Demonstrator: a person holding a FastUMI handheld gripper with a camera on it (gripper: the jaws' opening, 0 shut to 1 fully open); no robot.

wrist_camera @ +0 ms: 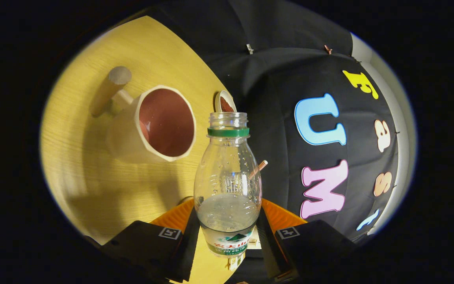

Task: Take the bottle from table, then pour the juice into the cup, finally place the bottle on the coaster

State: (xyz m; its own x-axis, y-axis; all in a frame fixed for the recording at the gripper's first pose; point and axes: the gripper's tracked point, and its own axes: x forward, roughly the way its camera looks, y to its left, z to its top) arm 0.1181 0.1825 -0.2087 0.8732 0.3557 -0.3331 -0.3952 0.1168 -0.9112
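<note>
My gripper [227, 232] is shut on a clear plastic bottle [227, 185], both fingers pressing on its labelled lower body. The bottle has no cap, a green ring under its open mouth, and a little clear liquid low inside. The whole view is rolled, so the wooden table [93, 185] stands steeply to the left. Beyond the fingers and left of the bottle's neck is a cream cup [160, 124] with a reddish inside and a wooden handle, its mouth facing me. A small round coaster [224, 103] with a pale rim lies just behind the bottle's mouth, partly hidden by it.
The table's edge runs diagonally behind the cup and coaster, with the black cloth wall [282, 79] right behind it. A thin striped stick [259, 168] shows past the bottle's right shoulder.
</note>
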